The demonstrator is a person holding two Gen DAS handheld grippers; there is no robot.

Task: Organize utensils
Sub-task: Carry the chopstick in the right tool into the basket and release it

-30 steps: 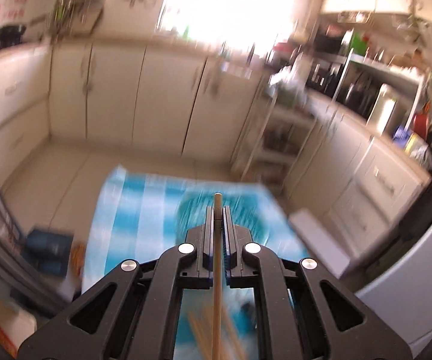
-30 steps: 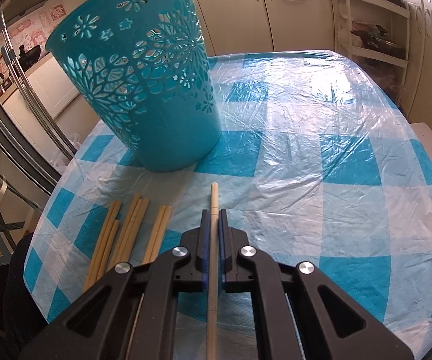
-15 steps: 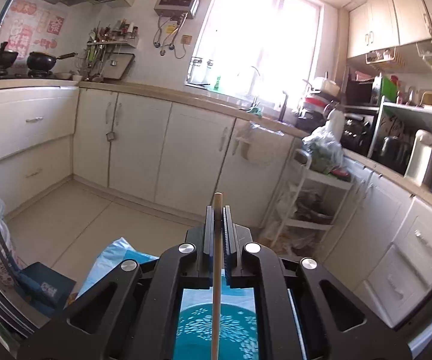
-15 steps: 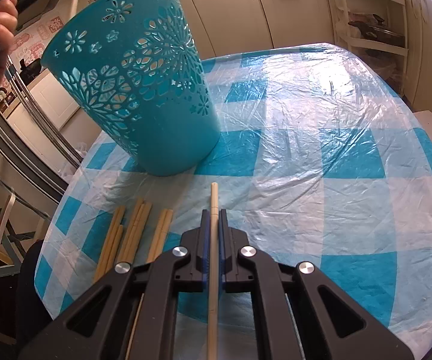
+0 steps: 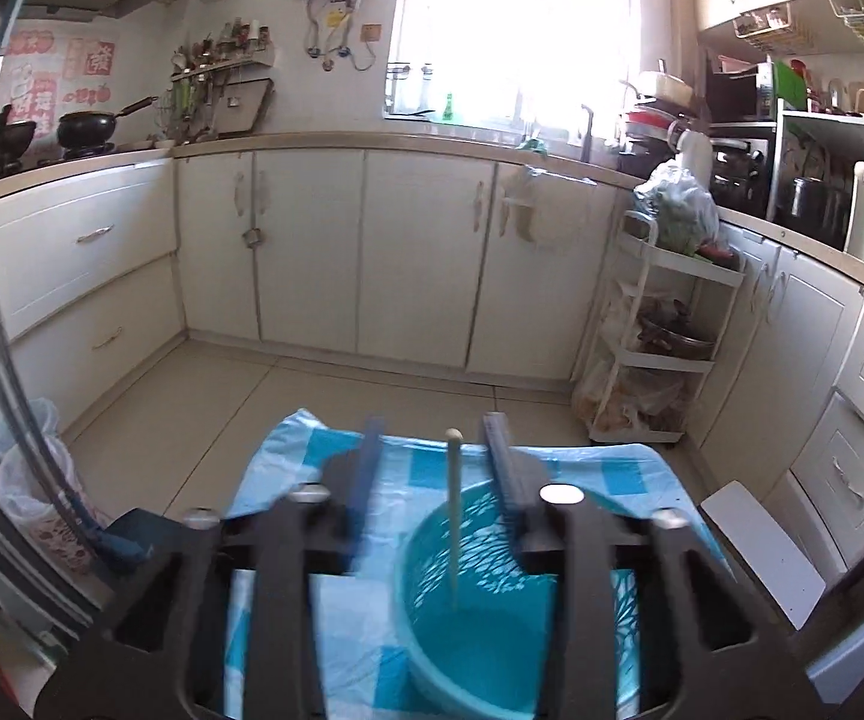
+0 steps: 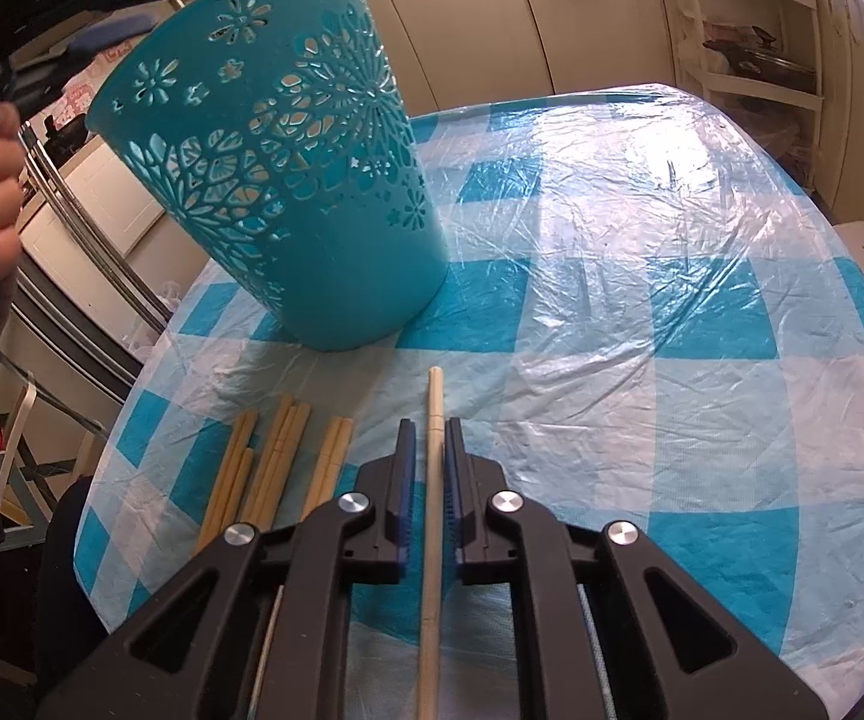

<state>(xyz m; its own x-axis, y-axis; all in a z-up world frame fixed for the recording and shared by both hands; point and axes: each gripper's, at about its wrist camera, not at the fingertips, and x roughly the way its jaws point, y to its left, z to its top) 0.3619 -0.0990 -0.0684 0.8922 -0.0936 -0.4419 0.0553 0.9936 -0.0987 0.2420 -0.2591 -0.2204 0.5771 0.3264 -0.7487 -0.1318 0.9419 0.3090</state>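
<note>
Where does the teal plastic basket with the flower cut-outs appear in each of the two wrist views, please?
Left wrist view: the teal plastic basket sits at bottom centre, seen from above into its open mouth, a pale chopstick standing in it.
Right wrist view: it stands at upper left, seen from the side, beyond a row of wooden chopsticks.
Shared landmark: the blue-and-white checked tablecloth under the basket.
</note>
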